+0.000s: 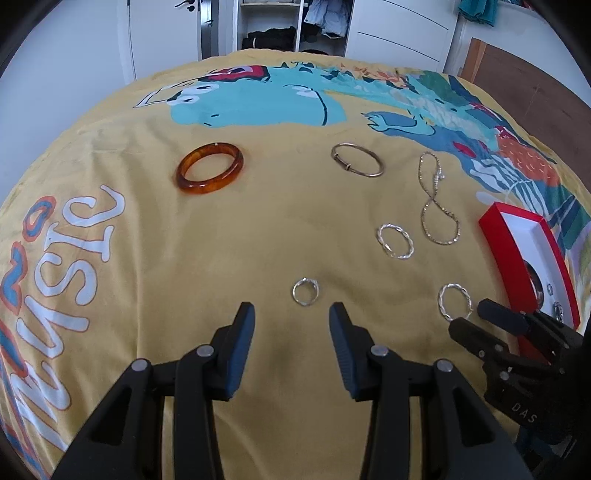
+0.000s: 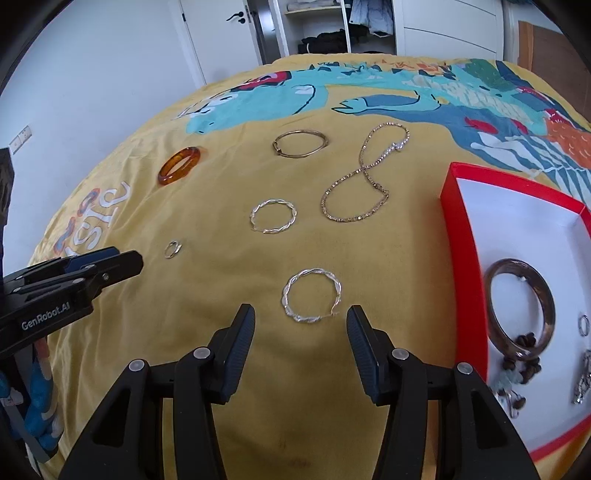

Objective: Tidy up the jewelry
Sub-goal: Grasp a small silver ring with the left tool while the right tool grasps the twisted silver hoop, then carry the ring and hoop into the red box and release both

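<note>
Jewelry lies on a yellow printed bedspread (image 1: 229, 236). My left gripper (image 1: 291, 321) is open, just short of a small silver ring (image 1: 305, 291). My right gripper (image 2: 301, 325) is open, with a twisted silver hoop (image 2: 311, 295) just ahead between its fingertips; this hoop also shows in the left wrist view (image 1: 455, 301). Further off lie a second twisted hoop (image 2: 273, 216), a gold chain (image 2: 364, 177), a thin gold bangle (image 2: 300, 143) and an amber bangle (image 2: 179, 165). A red box (image 2: 465, 236) at the right holds a dark bangle (image 2: 517, 306) and small pieces.
The right gripper (image 1: 480, 321) shows at the right in the left wrist view, next to the red box (image 1: 495, 236). The left gripper (image 2: 122, 260) shows at the left in the right wrist view. A wardrobe (image 2: 332, 26) and a door stand beyond the bed.
</note>
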Action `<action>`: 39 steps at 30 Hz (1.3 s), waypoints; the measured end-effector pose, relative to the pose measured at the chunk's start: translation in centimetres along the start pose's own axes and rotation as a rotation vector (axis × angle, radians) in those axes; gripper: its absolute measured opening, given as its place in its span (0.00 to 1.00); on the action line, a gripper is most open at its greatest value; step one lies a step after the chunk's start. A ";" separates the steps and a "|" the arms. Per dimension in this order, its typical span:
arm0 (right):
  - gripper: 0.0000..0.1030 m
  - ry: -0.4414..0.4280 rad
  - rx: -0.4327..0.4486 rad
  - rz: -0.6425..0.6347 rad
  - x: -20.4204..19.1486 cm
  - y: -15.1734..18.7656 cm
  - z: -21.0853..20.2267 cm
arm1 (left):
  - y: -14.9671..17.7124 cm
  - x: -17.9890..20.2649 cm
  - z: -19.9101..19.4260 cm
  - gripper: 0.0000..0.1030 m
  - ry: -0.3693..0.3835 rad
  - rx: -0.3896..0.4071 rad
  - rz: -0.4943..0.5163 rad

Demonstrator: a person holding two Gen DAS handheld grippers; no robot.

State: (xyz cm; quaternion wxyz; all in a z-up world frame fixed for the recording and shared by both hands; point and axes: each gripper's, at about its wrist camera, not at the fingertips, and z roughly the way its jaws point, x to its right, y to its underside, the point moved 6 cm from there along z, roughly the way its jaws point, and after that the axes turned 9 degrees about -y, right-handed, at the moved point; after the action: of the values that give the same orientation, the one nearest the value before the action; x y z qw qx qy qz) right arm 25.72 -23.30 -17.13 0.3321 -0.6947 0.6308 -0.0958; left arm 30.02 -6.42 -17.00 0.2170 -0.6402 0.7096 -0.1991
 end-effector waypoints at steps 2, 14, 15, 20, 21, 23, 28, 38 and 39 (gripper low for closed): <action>0.50 0.005 -0.005 0.001 0.3 -0.1 0.7 | -0.1 0.0 1.0 0.39 0.012 -0.018 -0.014; 0.46 -0.020 0.019 0.022 1.0 -0.3 2.5 | 0.2 0.4 3.5 0.38 0.035 -0.017 -0.019; 0.43 -0.022 0.021 0.025 1.1 -0.3 2.6 | 0.2 0.4 3.6 0.38 0.033 -0.013 -0.016; 0.39 -0.027 0.034 0.027 1.1 -0.2 2.6 | 0.1 0.8 3.3 0.19 0.044 0.003 0.004; 0.38 -0.026 0.035 0.021 1.0 -0.2 2.6 | 0.1 0.9 3.2 0.17 0.046 0.005 0.008; 0.38 -0.025 0.039 0.015 0.8 -0.2 2.5 | 0.2 0.9 2.9 0.17 0.048 0.008 0.018; 0.38 -0.033 0.043 0.020 0.6 -0.2 2.1 | 0.3 0.9 2.3 0.17 0.048 0.015 0.027; 0.38 -0.055 0.058 0.023 -0.9 -0.2 0.0 | 0.4 0.4 -0.9 0.17 0.053 0.038 0.028; 0.38 -0.058 0.062 0.023 -1.1 -0.3 -0.4 | 0.4 0.3 -1.4 0.17 0.054 0.042 0.027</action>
State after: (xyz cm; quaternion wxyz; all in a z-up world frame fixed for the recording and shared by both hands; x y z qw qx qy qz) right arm 25.51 -22.41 -16.32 0.3726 -0.6792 0.6258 -0.0913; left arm 28.87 -6.70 -16.13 0.2138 -0.6204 0.7193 -0.2279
